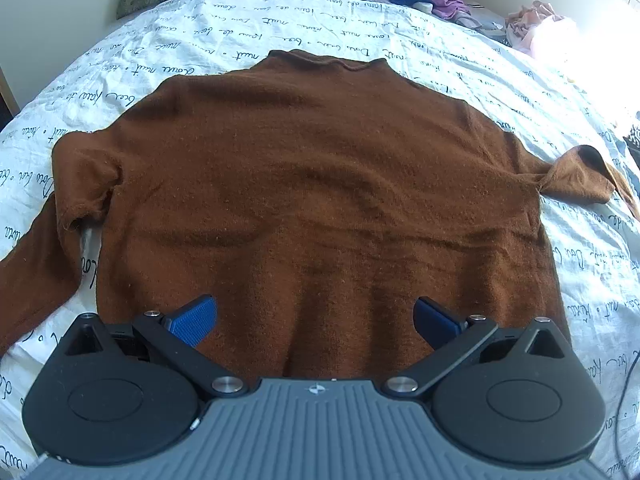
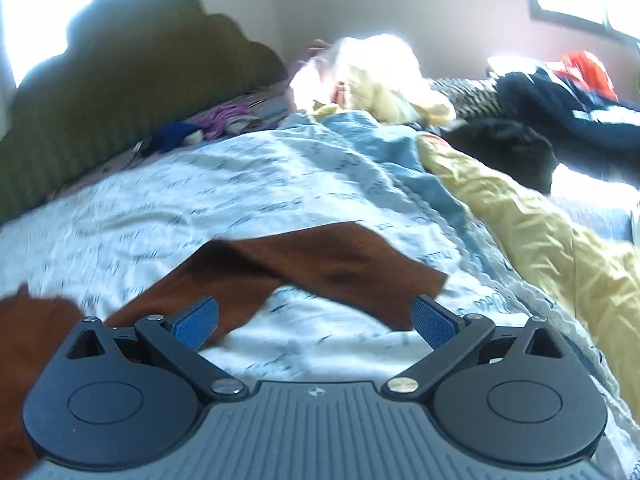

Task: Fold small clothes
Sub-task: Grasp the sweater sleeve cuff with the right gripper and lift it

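we have the brown sweater (image 1: pixel 312 184) spread flat on the bed sheet (image 1: pixel 224 20), collar away from us and hem nearest the left gripper (image 1: pixel 316 320). its body lies fairly smooth, with a few shallow ripples across the middle. our left gripper hovers over the hem, fingers wide apart and holding nothing. our right gripper (image 2: pixel 316 320) is off at the sweater's right side, fingers also spread wide and empty, looking down on the right sleeve (image 2: pixel 320 264), which lies bent and doubled over on itself on the sheet; that view is blurred, so we cannot tell exactly how the cuff lies. the left sleeve (image 1: pixel 36 264) trails down past the body's edge.

we judge the folding proper has not begun: this looks like the laying-out step, with the sleeves next. the next move likely calls for the right gripper to close on the sleeve near its end and carry it across the body, and the left to do the same on its side. loose clothes (image 2: pixel 520 240) piled near the right sleeve could get in the way
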